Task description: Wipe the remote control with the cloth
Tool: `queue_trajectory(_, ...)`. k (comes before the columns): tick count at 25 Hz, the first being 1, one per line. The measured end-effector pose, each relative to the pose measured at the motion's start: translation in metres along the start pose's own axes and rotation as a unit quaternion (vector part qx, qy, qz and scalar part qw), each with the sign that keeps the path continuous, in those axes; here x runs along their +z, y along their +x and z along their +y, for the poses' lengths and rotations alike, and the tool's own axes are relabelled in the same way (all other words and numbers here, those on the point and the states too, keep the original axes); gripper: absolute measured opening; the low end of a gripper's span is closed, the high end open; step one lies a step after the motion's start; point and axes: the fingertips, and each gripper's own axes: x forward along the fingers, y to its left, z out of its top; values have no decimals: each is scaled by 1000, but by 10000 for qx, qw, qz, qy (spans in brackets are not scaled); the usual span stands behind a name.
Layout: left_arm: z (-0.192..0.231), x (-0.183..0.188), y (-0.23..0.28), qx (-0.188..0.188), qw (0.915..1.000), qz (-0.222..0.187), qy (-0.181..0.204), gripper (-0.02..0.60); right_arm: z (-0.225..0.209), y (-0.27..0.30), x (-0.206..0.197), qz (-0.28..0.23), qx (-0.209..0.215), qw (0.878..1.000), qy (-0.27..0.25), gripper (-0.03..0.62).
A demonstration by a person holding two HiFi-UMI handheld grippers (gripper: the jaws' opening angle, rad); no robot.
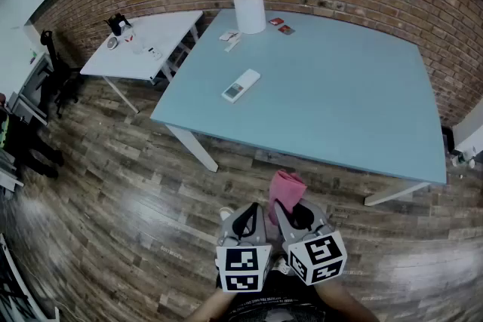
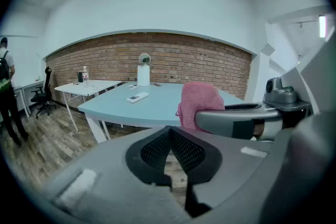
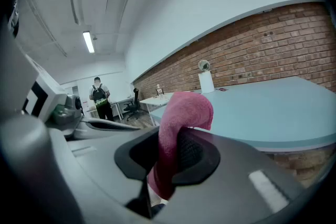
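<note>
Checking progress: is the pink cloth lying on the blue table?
No, the pink cloth sits clamped in the right gripper, over the floor short of the blue table.

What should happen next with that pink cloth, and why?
Probably step forward and carry the right gripper toward the table. It is shut on the pink cloth, but the remote control lies well ahead on the tabletop, nowhere near the cloth.

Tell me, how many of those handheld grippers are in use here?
2. The left gripper sits low in the head view, shut and empty. The right gripper is close beside it, shut on a pink terry cloth. None seems hidden.
</note>
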Motion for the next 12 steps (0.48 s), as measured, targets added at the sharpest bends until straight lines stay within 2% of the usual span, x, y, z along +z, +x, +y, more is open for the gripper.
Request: queue_trajectory(12,4,2,21,-37,10000,18,-32,0,-12,14,-3,25,-4,10000,15,67)
